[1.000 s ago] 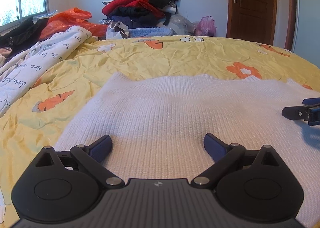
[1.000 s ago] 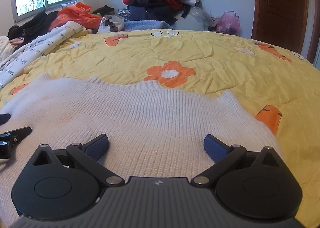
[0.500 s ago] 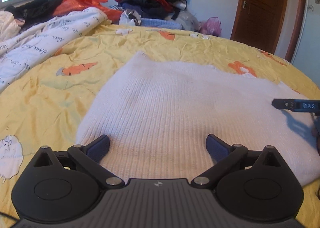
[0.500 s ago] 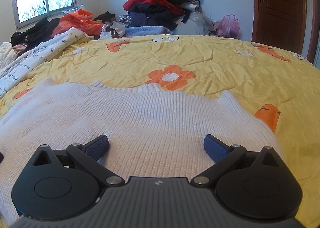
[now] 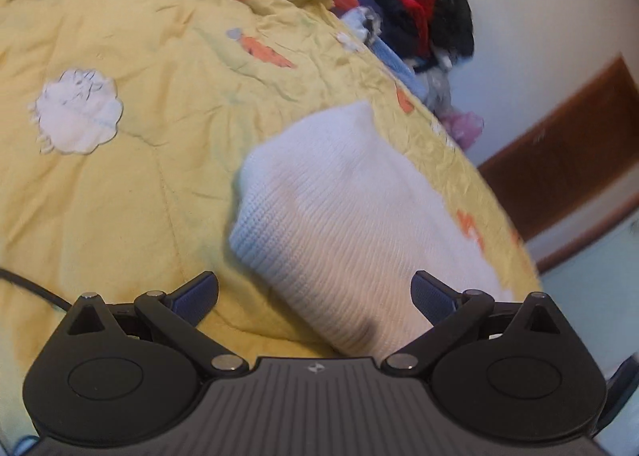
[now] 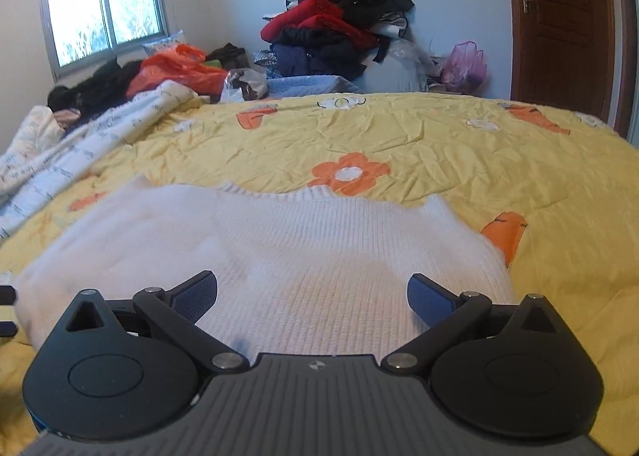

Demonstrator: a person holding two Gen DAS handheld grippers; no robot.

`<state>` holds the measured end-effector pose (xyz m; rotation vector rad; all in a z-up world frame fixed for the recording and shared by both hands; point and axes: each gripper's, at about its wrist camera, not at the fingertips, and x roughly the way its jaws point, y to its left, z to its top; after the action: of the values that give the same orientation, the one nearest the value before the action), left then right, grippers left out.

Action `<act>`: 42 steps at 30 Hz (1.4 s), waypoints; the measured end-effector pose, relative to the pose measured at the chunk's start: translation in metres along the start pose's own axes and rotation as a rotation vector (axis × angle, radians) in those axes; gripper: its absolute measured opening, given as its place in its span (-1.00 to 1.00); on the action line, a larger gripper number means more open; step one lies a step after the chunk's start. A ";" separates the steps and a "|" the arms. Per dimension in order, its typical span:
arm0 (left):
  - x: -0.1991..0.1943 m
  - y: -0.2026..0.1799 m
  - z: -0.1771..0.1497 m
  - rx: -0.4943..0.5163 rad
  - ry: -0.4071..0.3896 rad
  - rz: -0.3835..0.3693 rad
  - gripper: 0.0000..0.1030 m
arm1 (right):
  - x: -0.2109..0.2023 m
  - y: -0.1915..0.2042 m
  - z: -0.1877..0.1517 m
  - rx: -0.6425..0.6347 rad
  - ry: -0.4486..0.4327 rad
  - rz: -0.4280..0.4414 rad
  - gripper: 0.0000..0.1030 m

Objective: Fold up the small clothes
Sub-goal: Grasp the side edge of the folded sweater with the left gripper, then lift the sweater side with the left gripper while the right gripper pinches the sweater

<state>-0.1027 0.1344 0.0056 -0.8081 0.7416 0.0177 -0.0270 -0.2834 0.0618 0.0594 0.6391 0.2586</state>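
Swung leftward and tilted since a moment ago, the left gripper [image 5: 313, 292] now sits wide open at a corner of the white ribbed sweater [image 6: 255, 256], which lies flat on the yellow quilt [image 6: 439, 144], the right gripper [image 6: 311, 292] wide open over it.

The sweater [image 6: 255, 252] lies flat on the bed [image 6: 459, 144], a rumpled quilt [image 6: 68, 152] at the bed's left edge, a heap of clothes [image 6: 339, 32] behind it against the wall, and a door [image 6: 559, 20] to the right.
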 end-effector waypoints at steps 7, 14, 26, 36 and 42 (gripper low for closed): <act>0.027 0.014 0.018 -0.325 0.006 -0.113 0.99 | 0.032 -0.003 -0.016 0.008 -0.013 -0.014 1.00; 0.036 -0.004 0.012 -0.301 -0.095 0.042 -0.06 | 0.028 -0.005 -0.022 0.008 -0.051 0.009 1.00; 0.024 -0.123 -0.052 0.631 -0.316 0.268 -0.53 | 0.021 -0.008 0.017 0.182 0.077 0.159 0.99; 0.047 -0.144 -0.114 1.108 -0.374 0.370 -0.53 | 0.113 0.063 0.055 0.469 0.504 0.641 0.99; 0.048 -0.140 -0.127 1.247 -0.400 0.417 -0.53 | 0.149 0.137 0.091 0.276 0.554 0.618 0.86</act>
<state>-0.1024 -0.0605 0.0088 0.5378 0.3949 0.0790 0.1118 -0.1110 0.0667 0.4668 1.2003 0.7988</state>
